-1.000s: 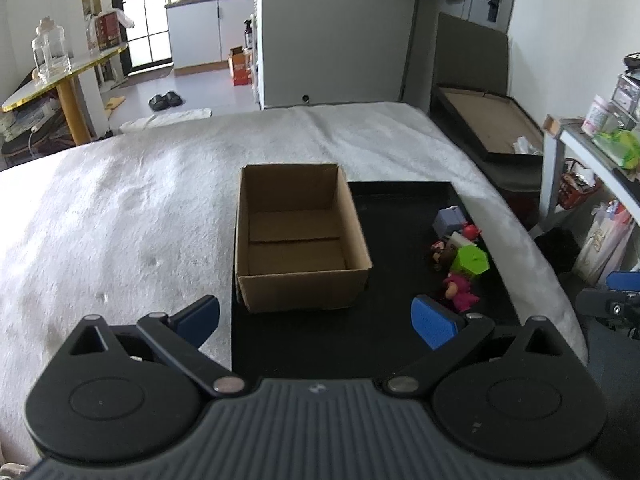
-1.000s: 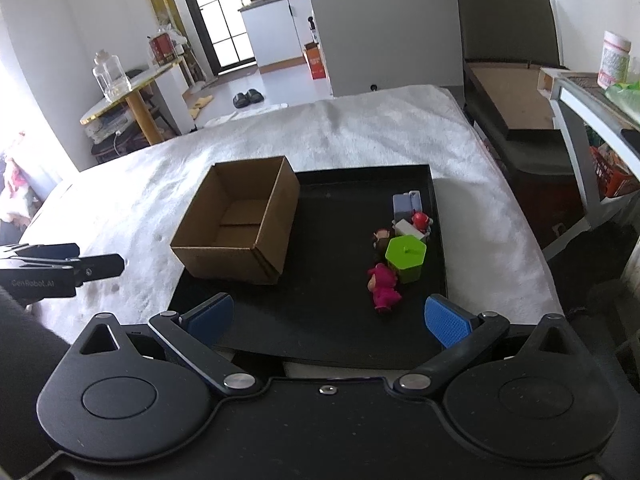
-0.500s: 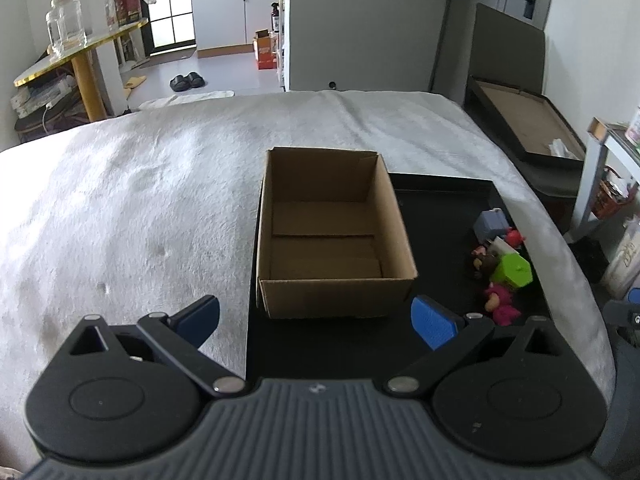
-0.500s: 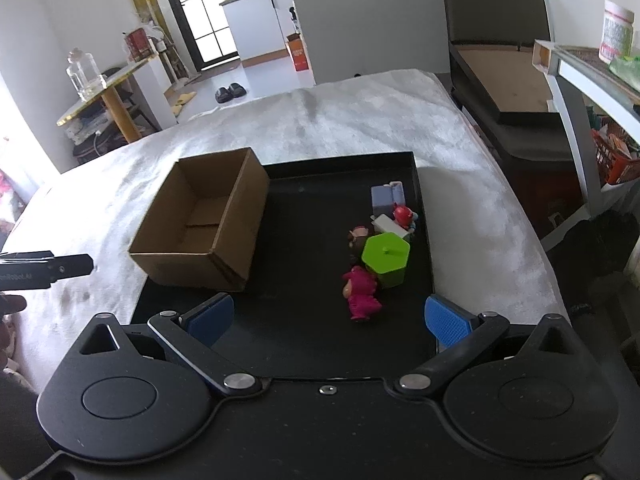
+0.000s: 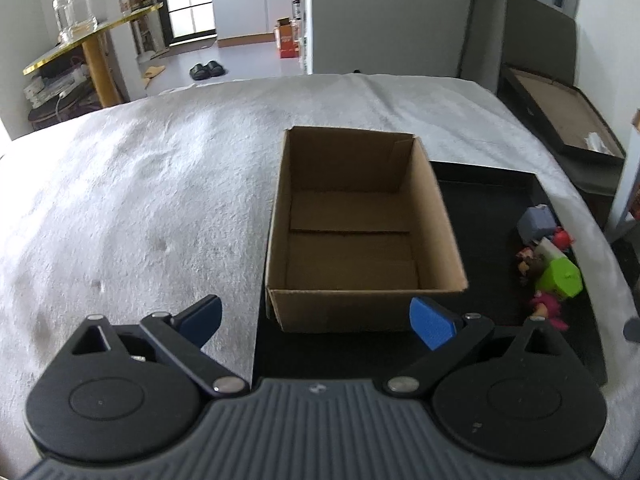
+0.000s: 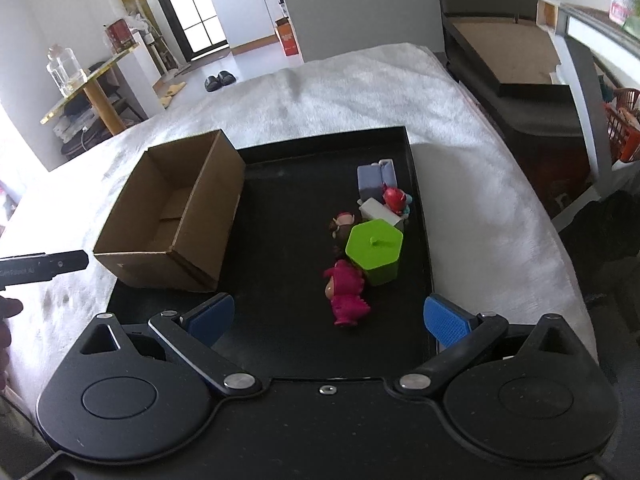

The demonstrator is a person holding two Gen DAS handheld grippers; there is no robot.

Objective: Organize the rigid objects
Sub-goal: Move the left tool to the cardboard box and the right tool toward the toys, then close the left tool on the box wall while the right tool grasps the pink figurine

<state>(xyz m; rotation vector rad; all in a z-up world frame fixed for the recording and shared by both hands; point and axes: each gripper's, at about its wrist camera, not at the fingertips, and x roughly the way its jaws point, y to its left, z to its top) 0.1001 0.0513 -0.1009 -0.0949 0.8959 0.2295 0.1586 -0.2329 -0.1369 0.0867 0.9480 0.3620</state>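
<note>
- Cardboard box (image 5: 362, 236): sits directly ahead of the left gripper (image 5: 316, 320); its interior shows no contents. Nothing sorted yet, by my reading.
- Toys: pink figure (image 6: 347, 294), green hexagonal container (image 6: 375, 250) and the rest are clustered on the black tray (image 6: 288, 184), ahead of the right gripper (image 6: 326, 318).
- Both sets of jaws stand apart, holding nothing.
- Remaining: every toy, presumably to be boxed.

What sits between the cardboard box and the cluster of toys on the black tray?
Nothing: the right wrist view shows only bare black tray floor between the cardboard box and the toys.
</note>
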